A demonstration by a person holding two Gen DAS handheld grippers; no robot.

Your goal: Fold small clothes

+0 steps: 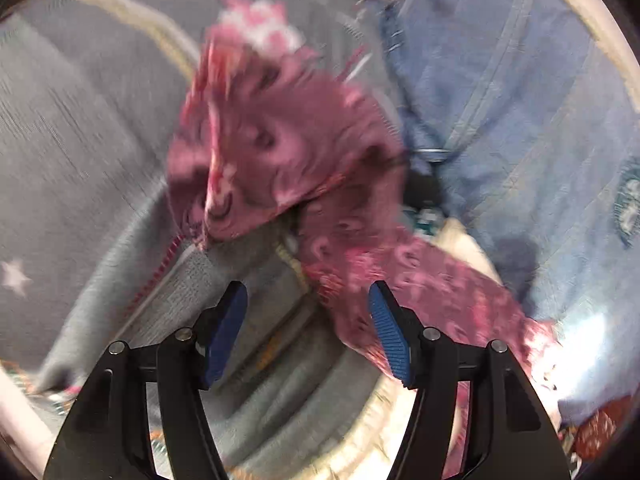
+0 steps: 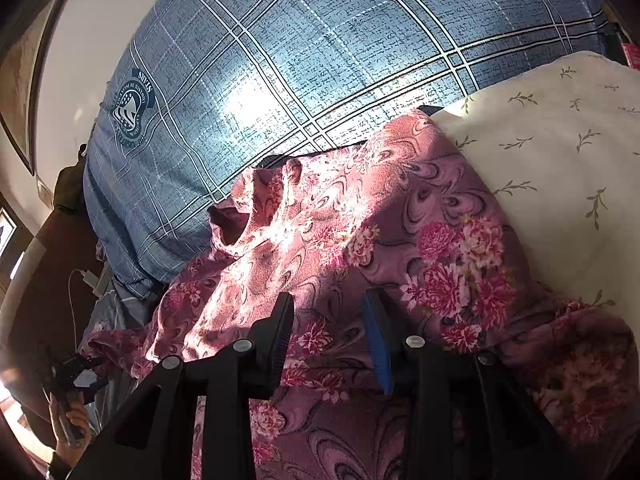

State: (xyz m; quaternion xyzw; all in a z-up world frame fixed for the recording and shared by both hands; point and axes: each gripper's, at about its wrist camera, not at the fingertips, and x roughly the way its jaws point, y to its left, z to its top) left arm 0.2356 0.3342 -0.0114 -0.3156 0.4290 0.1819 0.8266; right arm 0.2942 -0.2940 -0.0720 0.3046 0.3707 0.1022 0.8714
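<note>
The left wrist view is blurred by motion. A crumpled maroon-pink patterned garment (image 1: 280, 152) lies on a grey cloth with a white star (image 1: 72, 168). One end of the garment trails down to the right, behind the right finger. My left gripper (image 1: 308, 320) hangs just above the grey cloth, open, with nothing between its blue pads (image 1: 390, 336). In the right wrist view, my right gripper (image 2: 328, 336) stands over a pink floral fabric (image 2: 400, 248). Its fingers are apart and the fabric lies flat beneath the gap, not pinched.
A blue checked pillow (image 2: 300, 60) fills the back and a cream cover with leaf sprigs (image 2: 552, 152) lies at the right. Blue cloth (image 1: 520, 120) lies right of the garment. A person's hand (image 2: 70, 428) holds a black handle at lower left, near a white cable (image 2: 74, 300).
</note>
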